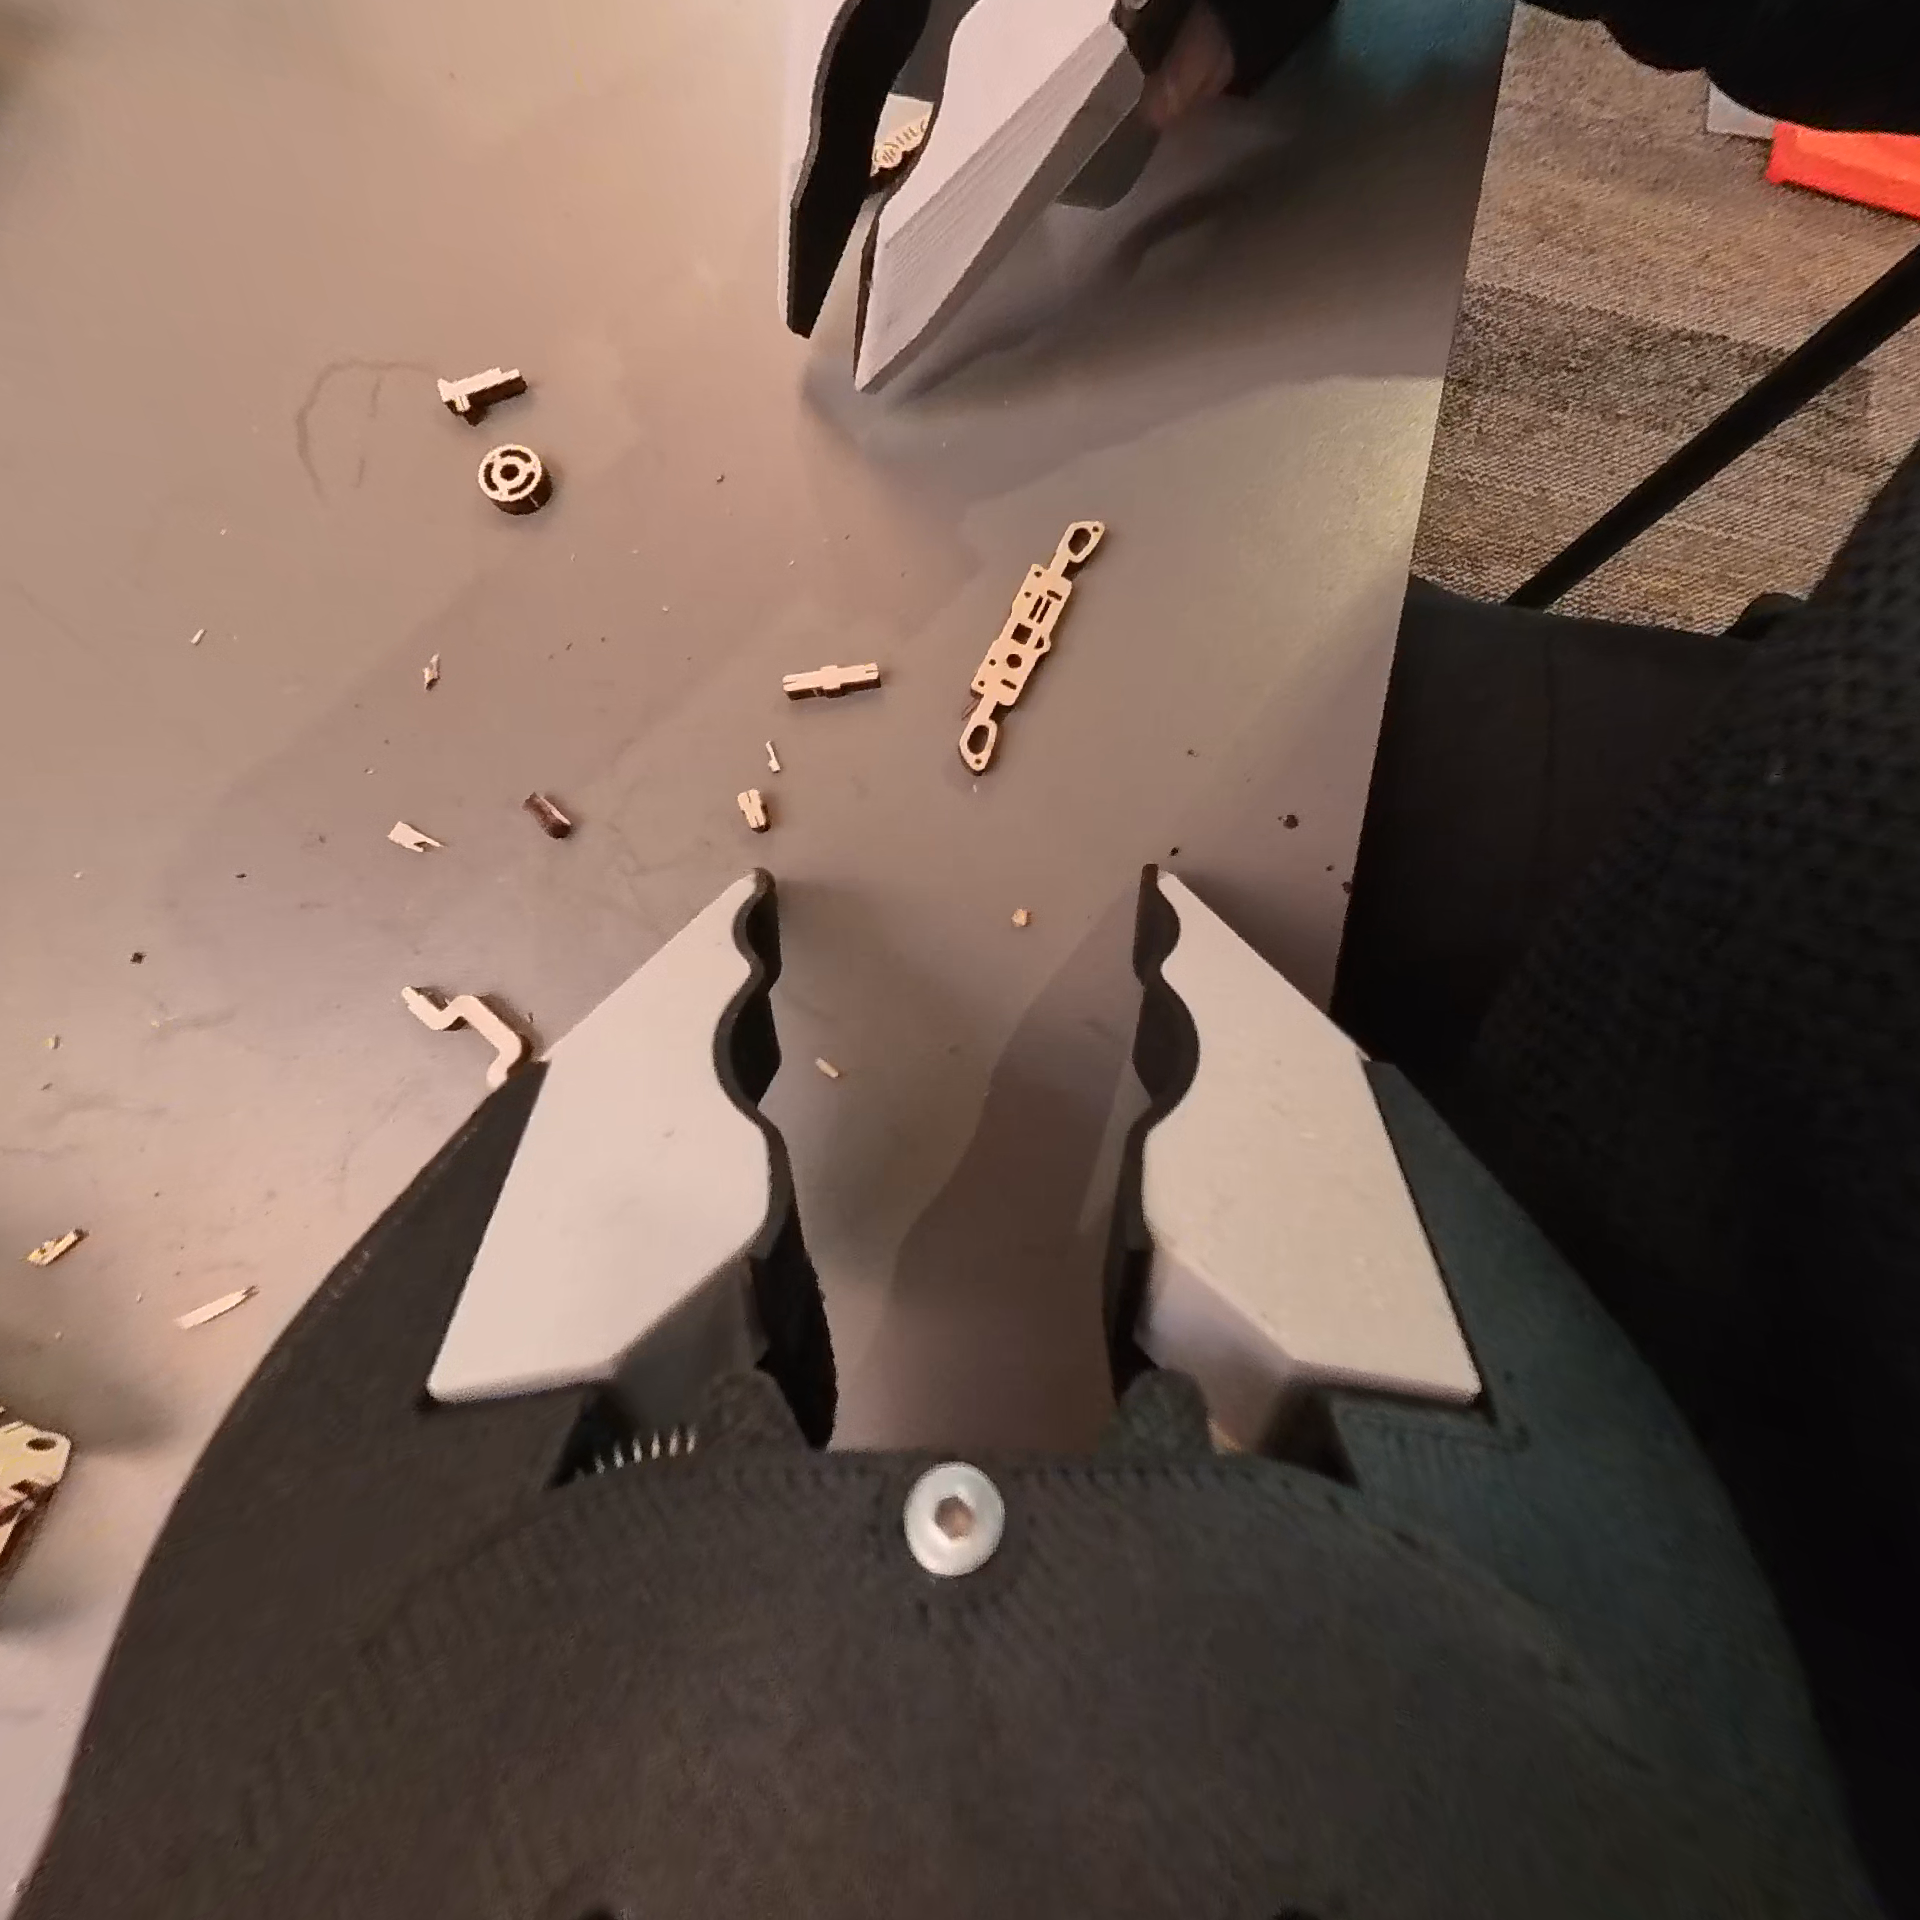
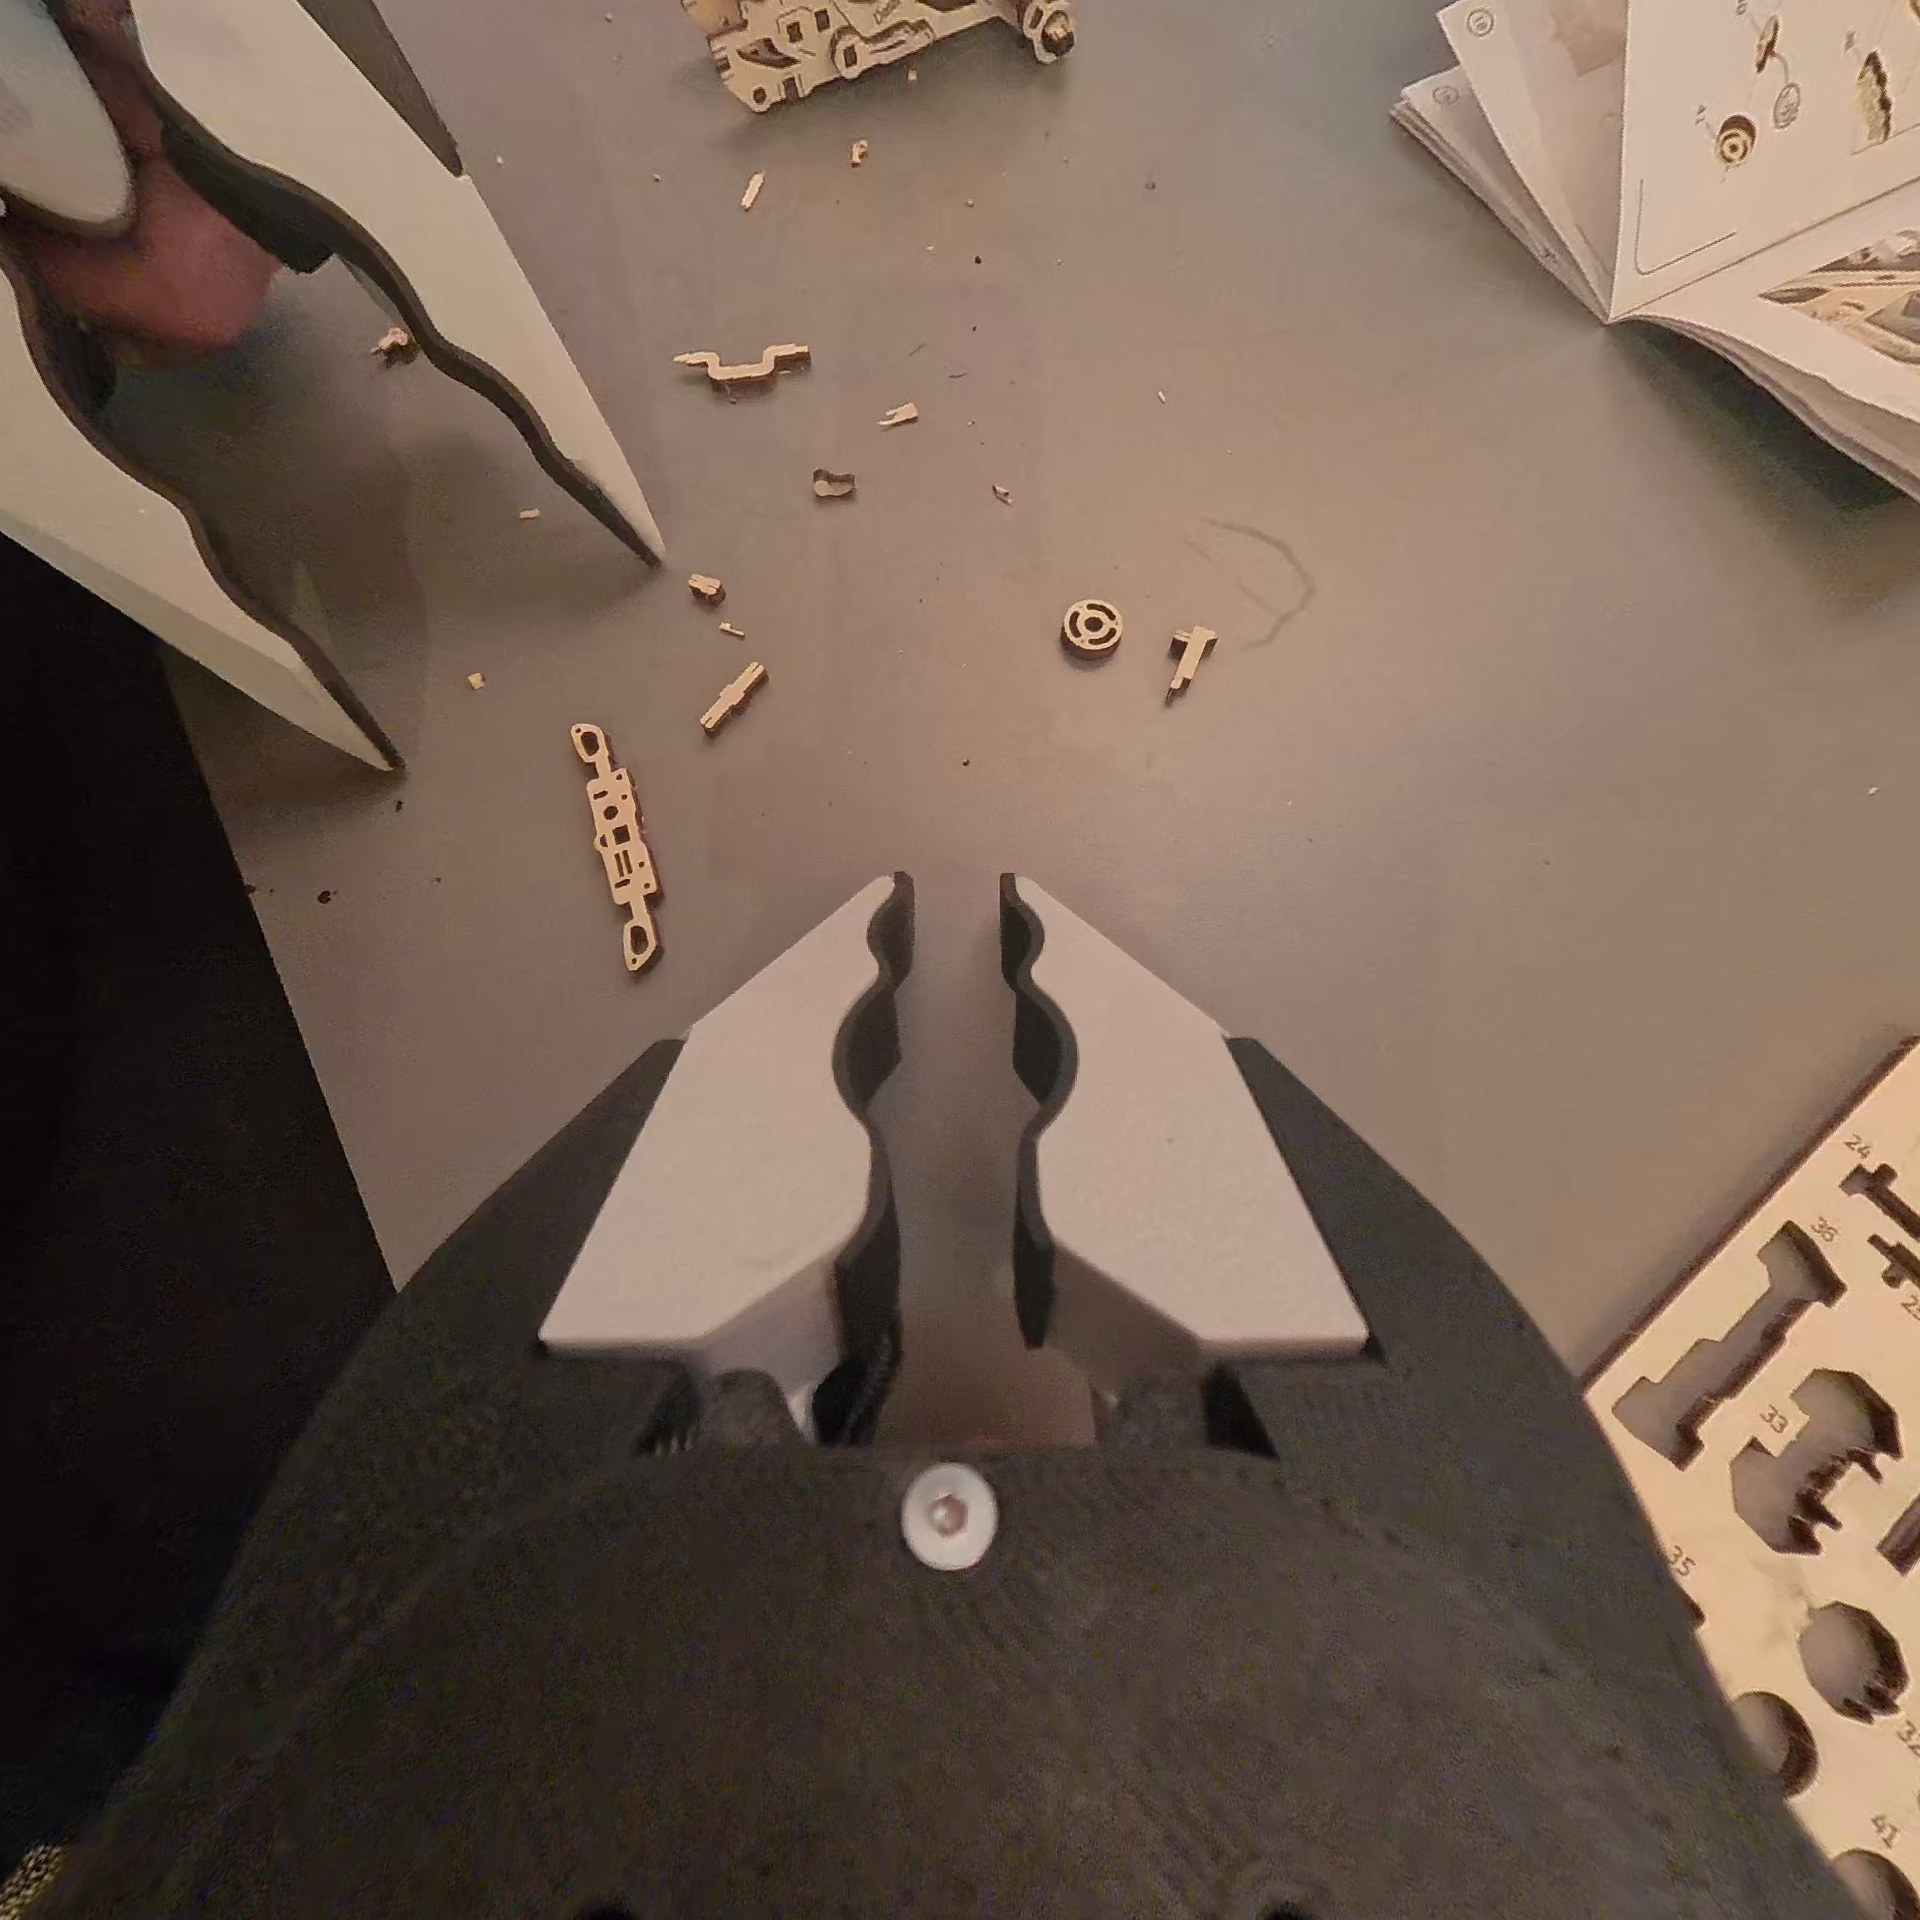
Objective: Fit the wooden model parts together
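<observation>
Nearest the lens in the left wrist view, the left gripper (image 1: pixel 956 883) fills the lower frame, its jaws set wide apart over the bare grey counter (image 1: pixel 312 208) with nothing between them. Just beyond its tips lie small wood scraps, then a short wooden peg (image 1: pixel 831 681) at mid-frame and a long perforated strip (image 1: pixel 1029 649) to its right. A bent bracket piece (image 1: pixel 468 1023) rests at the lower left beside the gripper's finger. Farther off, in the upper left, a ring-shaped disc (image 1: pixel 516 480) sits just below a small T-shaped piece (image 1: pixel 480 393). At the top centre the right gripper (image 1: pixel 836 332) points down toward the counter.

In the right wrist view, the right gripper (image 2: pixel 956 883) occupies the lower centre, jaws parted by a narrow gap and holding nothing. A punched-out wooden parts sheet (image 2: pixel 1704 1382) lies at the lower right. An open instruction booklet (image 2: pixel 1683 208) rests at the upper right, and a partly built wooden model (image 2: pixel 852 52) stands at the top centre.
</observation>
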`<action>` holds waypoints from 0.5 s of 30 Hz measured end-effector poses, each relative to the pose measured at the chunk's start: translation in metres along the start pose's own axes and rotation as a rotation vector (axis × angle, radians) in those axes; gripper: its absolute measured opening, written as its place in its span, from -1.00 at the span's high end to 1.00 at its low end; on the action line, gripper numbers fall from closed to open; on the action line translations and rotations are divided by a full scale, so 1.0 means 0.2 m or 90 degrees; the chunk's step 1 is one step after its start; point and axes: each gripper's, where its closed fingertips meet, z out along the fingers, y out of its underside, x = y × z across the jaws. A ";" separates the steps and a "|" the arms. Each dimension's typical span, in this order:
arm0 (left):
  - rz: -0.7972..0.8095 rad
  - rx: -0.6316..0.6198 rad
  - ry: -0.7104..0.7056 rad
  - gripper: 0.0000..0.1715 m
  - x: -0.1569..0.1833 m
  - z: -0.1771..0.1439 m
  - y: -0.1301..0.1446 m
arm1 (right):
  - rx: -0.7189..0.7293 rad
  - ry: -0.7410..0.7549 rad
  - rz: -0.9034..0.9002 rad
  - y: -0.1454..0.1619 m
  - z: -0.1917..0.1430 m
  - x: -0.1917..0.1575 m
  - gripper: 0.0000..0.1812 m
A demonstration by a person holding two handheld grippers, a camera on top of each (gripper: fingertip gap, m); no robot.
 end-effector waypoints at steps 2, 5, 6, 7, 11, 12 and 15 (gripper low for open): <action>-0.004 0.004 0.003 0.26 0.01 0.00 0.00 | -0.001 0.001 -0.001 0.00 0.00 0.00 0.84; 0.000 0.004 0.008 0.32 0.02 0.00 0.00 | -0.001 0.002 -0.002 0.00 0.00 0.00 0.84; 0.000 0.005 0.009 0.33 0.02 0.00 -0.01 | -0.001 0.001 -0.002 0.00 0.00 0.00 0.85; 0.001 0.006 0.011 0.37 0.02 0.00 -0.01 | -0.001 0.001 -0.002 0.00 0.00 0.00 0.85; 0.000 0.006 0.012 0.39 0.03 0.00 -0.01 | 0.001 0.001 -0.003 0.00 0.00 0.00 0.85; 0.001 0.005 0.011 0.39 0.03 0.00 -0.01 | 0.001 0.002 -0.003 0.00 0.00 0.00 0.84; -0.003 0.005 0.006 0.40 0.02 -0.01 0.00 | 0.001 0.003 -0.003 0.00 0.00 0.00 0.84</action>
